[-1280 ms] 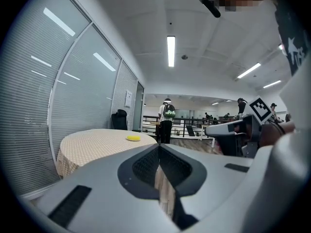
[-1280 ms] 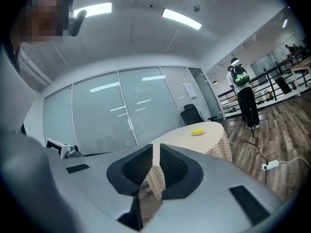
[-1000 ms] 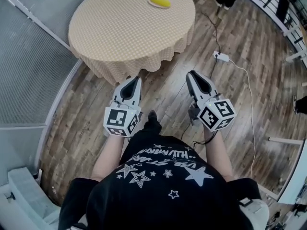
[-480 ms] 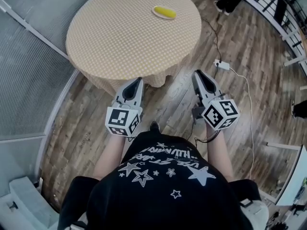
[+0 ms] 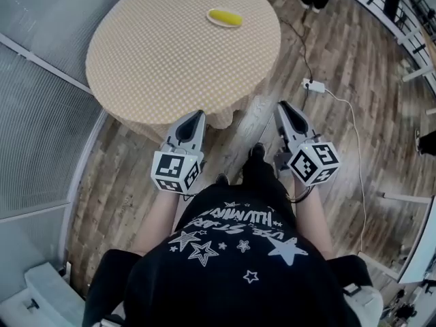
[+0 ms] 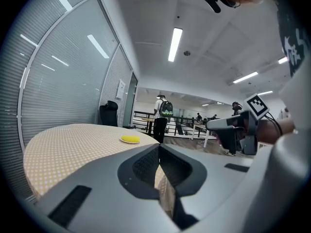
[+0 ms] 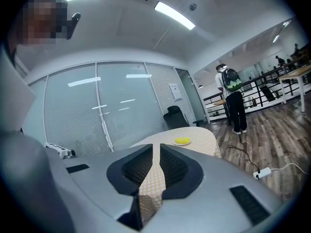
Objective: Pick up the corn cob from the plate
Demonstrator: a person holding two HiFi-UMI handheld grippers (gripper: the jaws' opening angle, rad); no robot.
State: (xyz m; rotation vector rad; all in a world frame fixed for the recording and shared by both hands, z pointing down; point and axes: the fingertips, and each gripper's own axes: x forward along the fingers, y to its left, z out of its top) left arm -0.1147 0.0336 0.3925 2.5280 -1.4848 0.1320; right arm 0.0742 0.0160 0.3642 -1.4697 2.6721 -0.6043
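I am holding my left gripper (image 5: 193, 116) low in front of me, its jaws pressed together with nothing between them, its tip lying over the near hem of the cloth on a round table (image 5: 157, 60). Towards the far edge of that table, right of its centre, a yellow corn cob (image 5: 225, 17) is lying flat on a small pale plate (image 5: 236, 25). In the head view its long axis is running roughly left to right, the right end dipping slightly towards me, so it is lying crosswise to the way both grippers are pointing. To the right, over the wooden floor, I am holding my right gripper (image 5: 283, 106), jaws likewise closed and empty.

I am judging this to be the approach: both grippers are well short of the plate and the cob is untouched. The next move is calling for closing in on the far side, opening one gripper, and bringing its jaws down across the cob's narrow middle.
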